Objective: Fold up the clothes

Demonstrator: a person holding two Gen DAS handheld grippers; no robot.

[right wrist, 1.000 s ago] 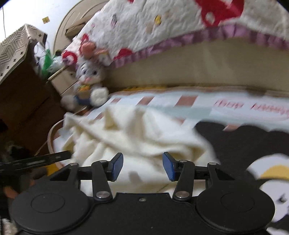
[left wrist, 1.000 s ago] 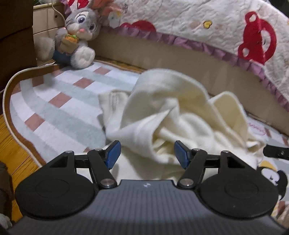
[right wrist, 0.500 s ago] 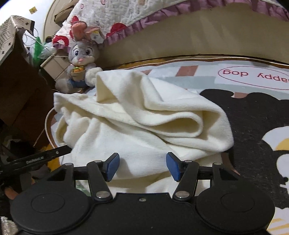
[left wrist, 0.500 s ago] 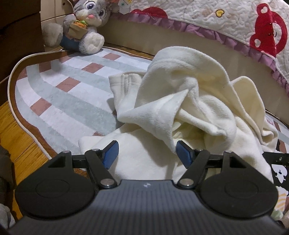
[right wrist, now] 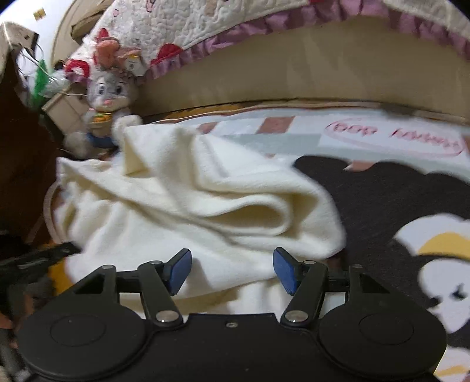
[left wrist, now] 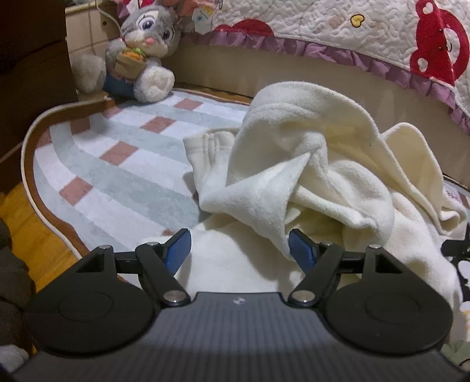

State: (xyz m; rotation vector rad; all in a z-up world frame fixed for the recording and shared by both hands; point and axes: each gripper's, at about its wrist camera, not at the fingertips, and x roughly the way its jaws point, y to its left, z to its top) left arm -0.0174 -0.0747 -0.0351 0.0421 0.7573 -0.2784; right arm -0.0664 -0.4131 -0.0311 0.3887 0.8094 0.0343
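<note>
Both jaws are opening, the left gripper (left wrist: 239, 246) and right gripper (right wrist: 232, 270) pinching nothing just above the crumpled cream garment (left wrist: 308, 176) heaped on the rug (left wrist: 117, 164), a plush rabbit (left wrist: 138, 50) sitting beyond the garment.

Grey plush rabbit (left wrist: 138, 50) seated on striped rug (left wrist: 117, 164), quilted bedspread (left wrist: 337, 26) hanging above, wooden floor (left wrist: 26, 223)

A striped rug (left wrist: 123, 164) on wooden floor (left wrist: 32, 232) — quilted bedspread (left wrist: 337, 26) draping the bed behind.
</note>
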